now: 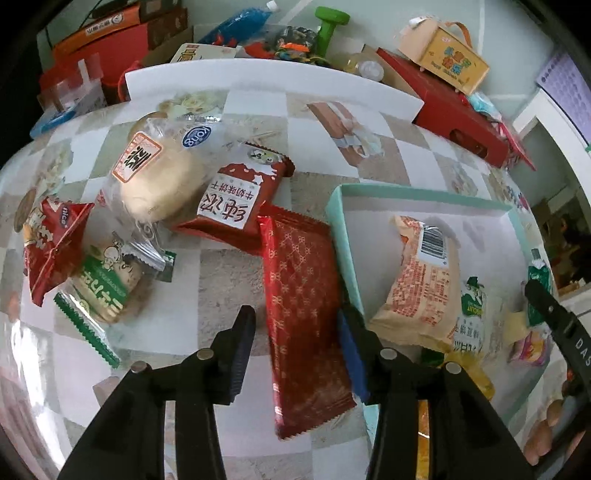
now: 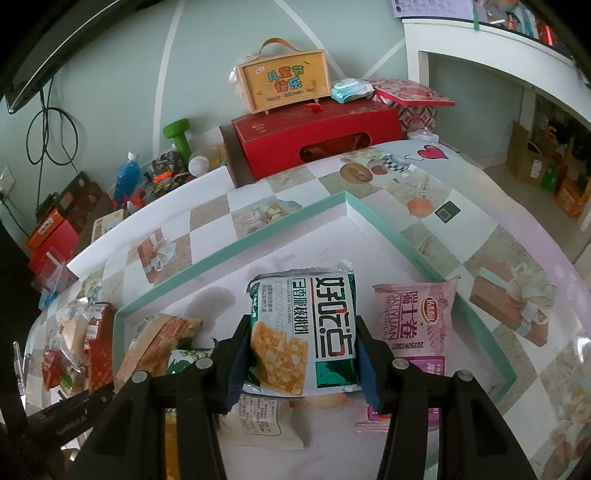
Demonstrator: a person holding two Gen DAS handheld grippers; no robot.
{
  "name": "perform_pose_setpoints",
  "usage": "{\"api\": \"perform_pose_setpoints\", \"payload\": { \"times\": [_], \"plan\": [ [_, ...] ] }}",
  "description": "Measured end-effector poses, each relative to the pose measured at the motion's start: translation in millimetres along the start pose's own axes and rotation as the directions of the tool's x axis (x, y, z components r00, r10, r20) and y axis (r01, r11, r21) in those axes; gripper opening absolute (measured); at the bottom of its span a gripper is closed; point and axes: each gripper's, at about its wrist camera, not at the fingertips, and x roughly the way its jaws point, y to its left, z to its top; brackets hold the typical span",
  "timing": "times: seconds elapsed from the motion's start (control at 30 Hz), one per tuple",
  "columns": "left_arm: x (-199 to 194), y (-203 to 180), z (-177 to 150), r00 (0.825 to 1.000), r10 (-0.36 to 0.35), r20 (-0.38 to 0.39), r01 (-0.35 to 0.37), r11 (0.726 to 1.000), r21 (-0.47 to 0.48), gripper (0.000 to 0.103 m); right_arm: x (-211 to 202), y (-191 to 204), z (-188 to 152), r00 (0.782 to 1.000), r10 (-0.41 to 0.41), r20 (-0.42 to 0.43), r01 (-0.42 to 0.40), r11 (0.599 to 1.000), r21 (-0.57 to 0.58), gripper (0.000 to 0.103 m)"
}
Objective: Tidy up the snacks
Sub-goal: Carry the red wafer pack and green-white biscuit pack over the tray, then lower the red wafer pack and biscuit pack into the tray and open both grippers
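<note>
From the left wrist we look steeply down, close over the checkered tablecloth (image 1: 229, 266), along the fingers toward the cluttered wall side. From the right wrist we look less steeply, close above the teal-rimmed box (image 2: 229, 243), toward the wall and the red gift box (image 2: 314, 133). We share that teal-rimmed box (image 1: 417, 194), the red gift box (image 1: 454, 110) and the green dumbbell (image 1: 328, 26) (image 2: 181, 138).

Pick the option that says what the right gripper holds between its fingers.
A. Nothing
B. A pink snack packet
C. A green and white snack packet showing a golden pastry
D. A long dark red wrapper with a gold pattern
C: in the right wrist view the right gripper is closed on the green and white snack packet, both pads pressed against its sides above the mint-green tray.
</note>
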Motion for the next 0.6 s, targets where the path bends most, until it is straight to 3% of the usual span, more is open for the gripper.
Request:
{"api": "perform_pose_setpoints", "payload": {
  "times": [0.07, 0.13, 0.43, 0.6],
  "plan": [
    [-1.5, -1.6, 0.1, 1.0, 0.017, 0.004, -0.017, 1.0, 0.004, 0.047, 0.2, 0.1, 0.0, 1.0, -0.001, -0.001, 0.001, 1.0, -0.001, 0.053],
    [-1.2, -4.9, 0.1, 1.0, 0.012, 0.012, -0.012, 1.0, 0.013, 0.033, 0.2, -0.2, 0.0, 1.0, 0.0, -0.001, 0.0, 1.0, 0.0, 0.053],
    [-24.2, -3.2, -3.0, 0.996, -0.021, 0.086, 0.022, 1.0, -0.003, 0.01, 0.3, 0.0, -0.3, 1.0, 0.001, -0.001, -0.001, 1.0, 0.0, 0.053],
    [-42.4, 0.6, -5.0, 0.993, -0.033, 0.117, 0.033, 0.999, -0.003, 0.009, 0.0, -0.4, -0.2, 1.0, 0.007, -0.001, -0.007, 1.0, 0.002, 0.053]
  ]
}}
